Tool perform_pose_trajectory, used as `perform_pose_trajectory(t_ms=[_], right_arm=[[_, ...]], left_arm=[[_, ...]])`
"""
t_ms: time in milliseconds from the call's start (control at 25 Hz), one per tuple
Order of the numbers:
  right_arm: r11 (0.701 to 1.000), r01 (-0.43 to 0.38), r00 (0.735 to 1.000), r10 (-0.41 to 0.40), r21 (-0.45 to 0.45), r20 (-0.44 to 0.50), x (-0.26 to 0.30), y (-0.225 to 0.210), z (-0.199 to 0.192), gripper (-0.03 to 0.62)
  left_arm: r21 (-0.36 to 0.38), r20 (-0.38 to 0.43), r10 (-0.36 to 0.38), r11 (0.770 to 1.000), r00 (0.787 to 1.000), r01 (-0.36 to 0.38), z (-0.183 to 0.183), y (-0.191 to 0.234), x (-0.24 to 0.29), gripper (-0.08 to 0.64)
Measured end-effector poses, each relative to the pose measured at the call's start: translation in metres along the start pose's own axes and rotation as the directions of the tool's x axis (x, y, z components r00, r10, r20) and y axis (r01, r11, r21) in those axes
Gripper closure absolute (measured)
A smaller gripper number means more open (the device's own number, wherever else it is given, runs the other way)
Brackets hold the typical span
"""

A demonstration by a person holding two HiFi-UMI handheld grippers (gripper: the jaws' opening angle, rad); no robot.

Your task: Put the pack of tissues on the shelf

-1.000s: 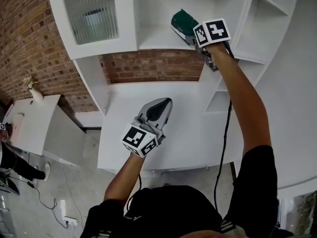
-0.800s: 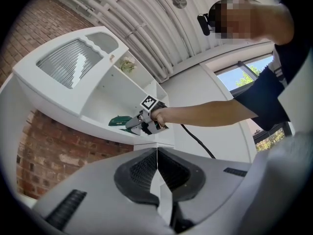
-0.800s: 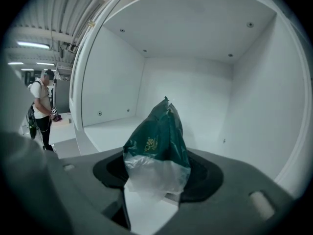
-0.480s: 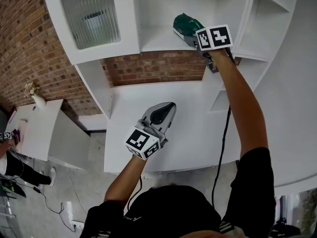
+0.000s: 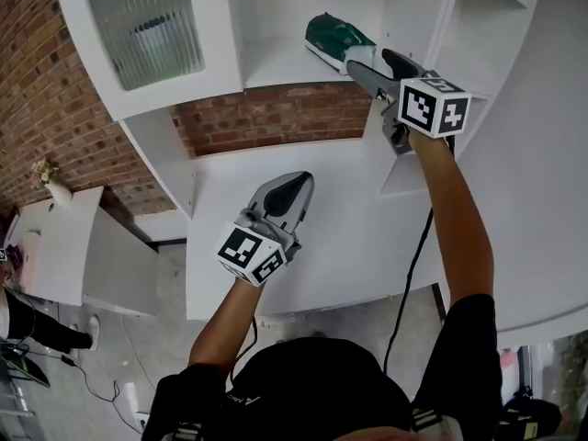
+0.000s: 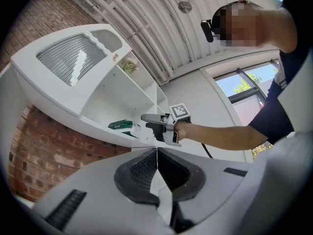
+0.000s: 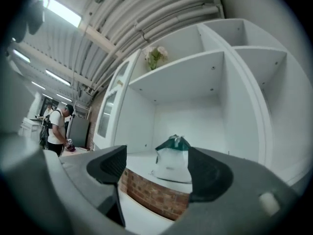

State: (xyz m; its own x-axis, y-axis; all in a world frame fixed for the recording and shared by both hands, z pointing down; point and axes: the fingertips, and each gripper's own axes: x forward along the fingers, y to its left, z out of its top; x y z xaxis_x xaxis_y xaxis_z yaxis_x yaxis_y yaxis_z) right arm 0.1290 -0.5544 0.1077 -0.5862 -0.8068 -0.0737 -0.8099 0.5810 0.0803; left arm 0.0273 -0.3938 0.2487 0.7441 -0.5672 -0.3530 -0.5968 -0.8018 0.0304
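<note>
The pack of tissues [image 5: 333, 37], green with a white end, lies on the middle shelf [image 5: 276, 70] of the white wall unit. My right gripper [image 5: 372, 61] is just off the pack's near end, its jaws opening and the pads off the pack. In the right gripper view the pack [image 7: 172, 159] sits on the shelf board [image 7: 139, 161] ahead of the wide jaws of the right gripper [image 7: 159, 169]. My left gripper [image 5: 292, 189] hangs shut and empty over the white table [image 5: 349, 228]. The left gripper view shows its closed jaws [image 6: 157, 163], the pack [image 6: 120, 125] and the right gripper [image 6: 149, 122].
A ribbed glass door [image 5: 147, 26] closes the unit's left bay; narrow side shelves [image 5: 478, 35] stand on the right. Brick wall [image 5: 266, 118] backs the table. A flower vase [image 7: 155, 57] tops the unit. A person [image 7: 56, 126] stands far left. A low white cabinet [image 5: 64, 246] is left.
My right gripper has let go of the pack and drawn back to the right, jaws spreading. The pack stays on the shelf. The left gripper has hardly moved.
</note>
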Motion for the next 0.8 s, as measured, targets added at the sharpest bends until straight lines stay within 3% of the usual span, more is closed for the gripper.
perform_pose_trajectory(t_ms=[120, 240, 440, 720, 800], right_arm=[[0.998, -0.050, 0.994, 0.053, -0.039, 0.096, -0.024, 0.031, -0.001, 0.218], [0.990, -0.068, 0.984, 0.087, -0.120, 0.159, -0.047, 0.064, -0.015, 0.319], [0.968, -0.078, 0.981, 0.117, -0.238, 0.158, -0.069, 0.120, -0.059, 0.429], [0.955, -0.035, 0.988, 0.077, -0.294, 0.134, -0.088, 0.164, -0.107, 0.576], [0.957, -0.013, 0.990, 0.053, -0.291, 0.131, -0.094, 0.165, -0.116, 0.589]], left_arm=[[-0.002, 0.019, 0.000, 1.000, 1.000, 0.000, 0.016, 0.004, 0.007, 0.558], [-0.004, 0.033, 0.006, 1.000, 0.999, -0.006, 0.026, 0.008, 0.012, 0.558], [0.031, 0.021, 0.008, 0.999, 1.000, -0.009, 0.029, 0.009, 0.014, 0.558], [0.036, -0.009, 0.005, 0.999, 1.000, -0.005, 0.016, 0.000, 0.004, 0.558], [0.025, -0.012, 0.018, 1.000, 1.000, -0.017, 0.014, 0.001, -0.001, 0.558]])
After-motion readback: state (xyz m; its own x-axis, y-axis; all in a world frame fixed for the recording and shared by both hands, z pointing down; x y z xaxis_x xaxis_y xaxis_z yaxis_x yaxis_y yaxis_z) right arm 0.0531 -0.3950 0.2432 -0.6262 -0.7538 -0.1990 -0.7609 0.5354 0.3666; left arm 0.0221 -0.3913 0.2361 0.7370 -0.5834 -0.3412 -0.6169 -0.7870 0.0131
